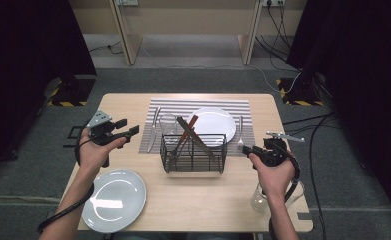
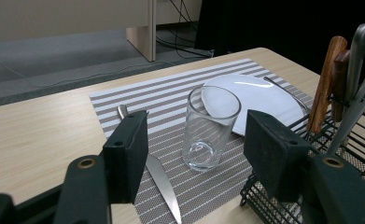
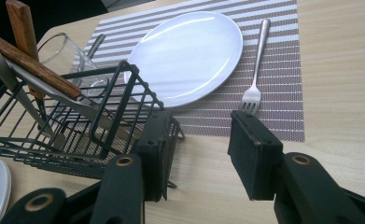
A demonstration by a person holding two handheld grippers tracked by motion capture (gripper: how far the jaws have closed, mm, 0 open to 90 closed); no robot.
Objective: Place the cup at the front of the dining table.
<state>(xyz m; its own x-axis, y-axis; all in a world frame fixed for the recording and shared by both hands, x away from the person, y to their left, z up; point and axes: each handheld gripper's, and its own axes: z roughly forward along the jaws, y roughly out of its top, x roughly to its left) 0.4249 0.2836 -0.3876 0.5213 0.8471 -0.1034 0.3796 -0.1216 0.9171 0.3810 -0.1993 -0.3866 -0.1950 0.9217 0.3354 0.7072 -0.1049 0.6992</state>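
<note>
On the striped placemat (image 1: pixel 243 107) at the far middle of the surface (image 1: pixel 198 200) stand a glass (image 2: pixel 211 127), a white plate (image 3: pixel 189 51), a knife (image 2: pixel 159 179) and a fork (image 3: pixel 255 84). Left tool (image 2: pixel 196 154): jaws wide, empty, just near of the glass. Right tool (image 3: pixel 196 149): jaws wide, empty, near the fork tines, beside the wire rack (image 1: pixel 193 152).
</note>
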